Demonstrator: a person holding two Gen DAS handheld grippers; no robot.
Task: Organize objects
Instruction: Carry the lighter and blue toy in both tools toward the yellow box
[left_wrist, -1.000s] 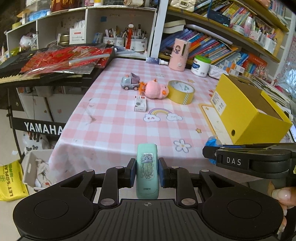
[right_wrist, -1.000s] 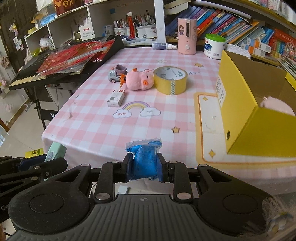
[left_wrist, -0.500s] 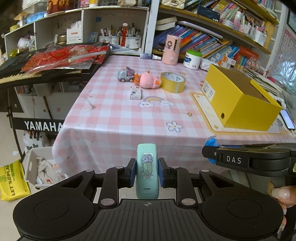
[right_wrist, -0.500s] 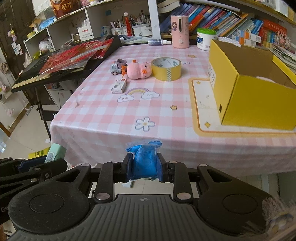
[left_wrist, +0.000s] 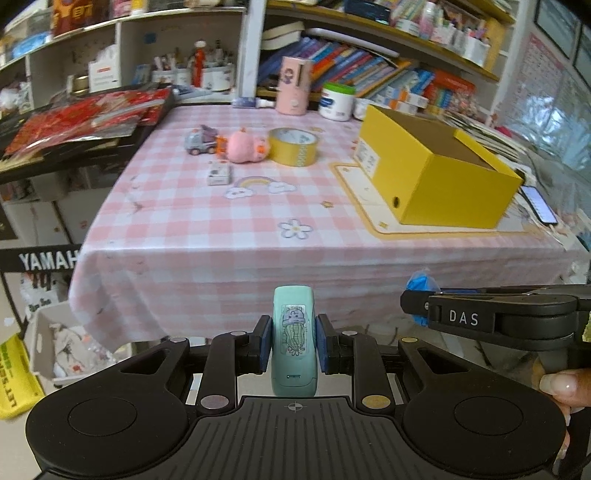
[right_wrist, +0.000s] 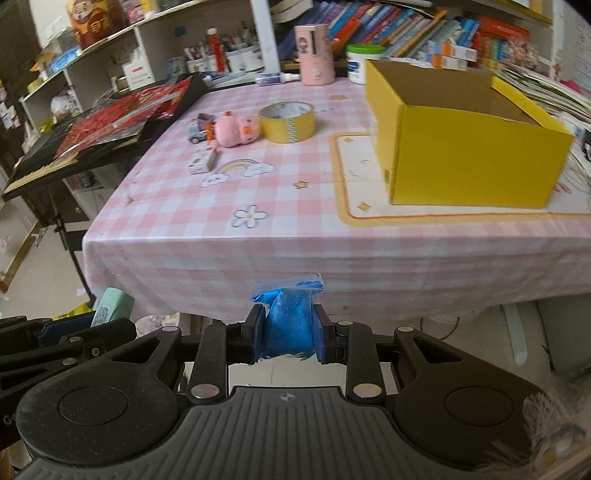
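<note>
My left gripper (left_wrist: 293, 341) is shut on a mint-green case with a cartoon sticker (left_wrist: 293, 336), held in front of the table's near edge. My right gripper (right_wrist: 287, 334) is shut on a blue packet in clear wrap (right_wrist: 290, 321); it also shows at the right of the left wrist view (left_wrist: 419, 286). On the pink checked tablecloth (right_wrist: 280, 236) stand an open yellow box (right_wrist: 465, 140), a roll of yellow tape (right_wrist: 287, 122), a pink plush toy (right_wrist: 234, 129), a small toy truck (right_wrist: 197, 129) and a small white box (right_wrist: 201, 162).
A keyboard with red wrapping paper (left_wrist: 77, 118) stands left of the table. Shelves of books and pen cups (left_wrist: 332, 70) run behind it. A phone (left_wrist: 539, 210) lies right of the yellow box. A white bin (left_wrist: 59, 343) and a yellow bag (left_wrist: 14, 380) sit on the floor at left.
Both grippers have drawn back from the table, each still holding its object; the table looks farther off and its hanging front edge now shows.
</note>
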